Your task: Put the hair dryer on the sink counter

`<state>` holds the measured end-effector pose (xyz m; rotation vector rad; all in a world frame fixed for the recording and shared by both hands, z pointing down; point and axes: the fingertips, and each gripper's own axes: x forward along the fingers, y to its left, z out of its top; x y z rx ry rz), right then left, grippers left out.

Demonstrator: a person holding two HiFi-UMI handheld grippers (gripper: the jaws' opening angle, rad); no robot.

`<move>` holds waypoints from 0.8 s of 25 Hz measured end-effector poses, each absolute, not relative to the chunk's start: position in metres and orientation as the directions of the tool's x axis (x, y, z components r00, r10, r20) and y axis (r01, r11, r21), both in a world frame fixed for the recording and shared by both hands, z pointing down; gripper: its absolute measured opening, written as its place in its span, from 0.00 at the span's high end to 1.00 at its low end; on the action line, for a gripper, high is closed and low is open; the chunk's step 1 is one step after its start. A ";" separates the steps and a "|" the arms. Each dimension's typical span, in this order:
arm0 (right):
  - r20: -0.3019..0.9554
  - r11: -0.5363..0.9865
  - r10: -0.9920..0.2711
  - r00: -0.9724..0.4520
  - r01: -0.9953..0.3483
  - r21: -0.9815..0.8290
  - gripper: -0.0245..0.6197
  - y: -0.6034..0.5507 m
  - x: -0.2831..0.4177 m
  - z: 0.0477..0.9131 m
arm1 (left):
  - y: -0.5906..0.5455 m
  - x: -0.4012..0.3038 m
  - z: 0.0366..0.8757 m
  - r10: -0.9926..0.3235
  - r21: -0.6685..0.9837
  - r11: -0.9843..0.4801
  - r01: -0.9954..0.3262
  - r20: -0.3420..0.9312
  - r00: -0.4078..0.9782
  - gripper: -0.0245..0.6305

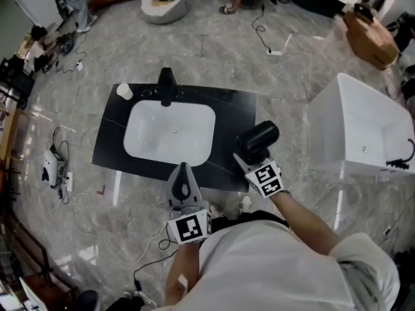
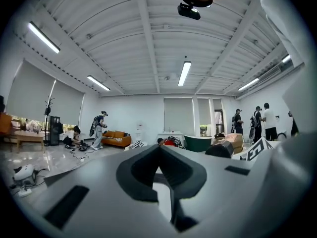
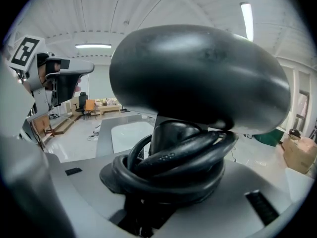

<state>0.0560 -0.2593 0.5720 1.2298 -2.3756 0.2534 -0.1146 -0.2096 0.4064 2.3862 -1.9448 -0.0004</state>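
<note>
Hair dryer (image 3: 198, 78) first: which tongs have it?

– The right gripper (image 3: 168, 182). Its jaws pinch the black handle low down, just where the cord (image 3: 173, 157) is coiled round it, and the fat black barrel stands above them.

And the other pair?

– The left gripper (image 2: 159, 150) is pressed together, tips meeting, with nothing in between. It points level, out toward the room.

Where does the dryer sit over the furniture?

– From the head view it hangs over the right front part of the black sink counter (image 1: 110, 141), close to that corner. I cannot tell whether it touches the top.

What lies beyond?

– The white basin (image 1: 168, 135) is to the dryer's left, sunk in the counter. A black faucet (image 1: 166, 86) stands behind the basin, and a pale cup (image 1: 124, 91) sits at the far left corner. The left gripper's tip is at the counter's front edge. Grey marble floor (image 1: 214, 50) runs all round, with a white tub (image 1: 363, 128) off to the right.
</note>
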 end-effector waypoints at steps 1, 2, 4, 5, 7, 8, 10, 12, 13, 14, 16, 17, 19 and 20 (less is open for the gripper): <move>0.475 0.587 -0.723 -0.501 -0.809 0.041 0.64 -0.260 0.055 0.575 | -0.209 -0.117 0.408 -0.980 0.050 -0.192 -0.980 0.044 0.194 0.96; 0.480 0.590 -0.719 -0.502 -0.807 0.039 0.64 -0.261 0.055 0.579 | -0.208 -0.120 0.409 -0.981 0.049 -0.184 -0.982 0.046 0.186 0.96; 0.495 0.593 -0.708 -0.504 -0.804 0.030 0.64 -0.263 0.053 0.587 | -0.206 -0.122 0.410 -0.983 0.044 -0.173 -0.984 0.049 0.175 0.96; 0.503 0.593 -0.703 -0.504 -0.805 0.024 0.64 -0.264 0.053 0.591 | -0.206 -0.123 0.410 -0.984 0.043 -0.168 -0.985 0.051 0.170 0.96; 0.517 0.591 -0.693 -0.502 -0.806 0.009 0.64 -0.267 0.052 0.600 | -0.205 -0.125 0.411 -0.985 0.039 -0.161 -0.986 0.055 0.163 0.96; 0.524 0.590 -0.688 -0.502 -0.808 0.002 0.64 -0.269 0.052 0.604 | -0.205 -0.125 0.412 -0.986 0.037 -0.158 -0.987 0.056 0.160 0.96; 0.538 0.588 -0.679 -0.500 -0.809 -0.009 0.64 -0.271 0.051 0.611 | -0.205 -0.126 0.412 -0.986 0.035 -0.154 -0.987 0.059 0.156 0.96; 0.551 0.589 -0.669 -0.499 -0.808 -0.015 0.64 -0.273 0.050 0.618 | -0.205 -0.127 0.413 -0.987 0.035 -0.148 -0.988 0.064 0.150 0.96; 0.555 0.591 -0.665 -0.499 -0.807 -0.018 0.64 -0.275 0.049 0.621 | -0.205 -0.128 0.414 -0.987 0.034 -0.145 -0.989 0.067 0.147 0.96; 0.559 0.592 -0.661 -0.500 -0.805 -0.020 0.64 -0.275 0.048 0.624 | -0.205 -0.129 0.414 -0.987 0.033 -0.143 -0.989 0.070 0.145 0.96; 0.566 0.597 -0.653 -0.504 -0.802 -0.026 0.64 -0.276 0.046 0.628 | -0.205 -0.130 0.416 -0.987 0.029 -0.138 -0.990 0.073 0.140 0.96; 0.569 0.599 -0.648 -0.506 -0.800 -0.029 0.64 -0.277 0.045 0.630 | -0.205 -0.130 0.416 -0.988 0.028 -0.136 -0.990 0.075 0.137 0.96; 0.578 0.601 -0.640 -0.507 -0.799 -0.036 0.64 -0.278 0.044 0.634 | -0.204 -0.131 0.416 -0.988 0.027 -0.130 -0.991 0.078 0.131 0.96; 0.584 0.598 -0.636 -0.504 -0.801 -0.040 0.64 -0.279 0.045 0.637 | -0.204 -0.132 0.416 -0.988 0.026 -0.127 -0.992 0.080 0.129 0.96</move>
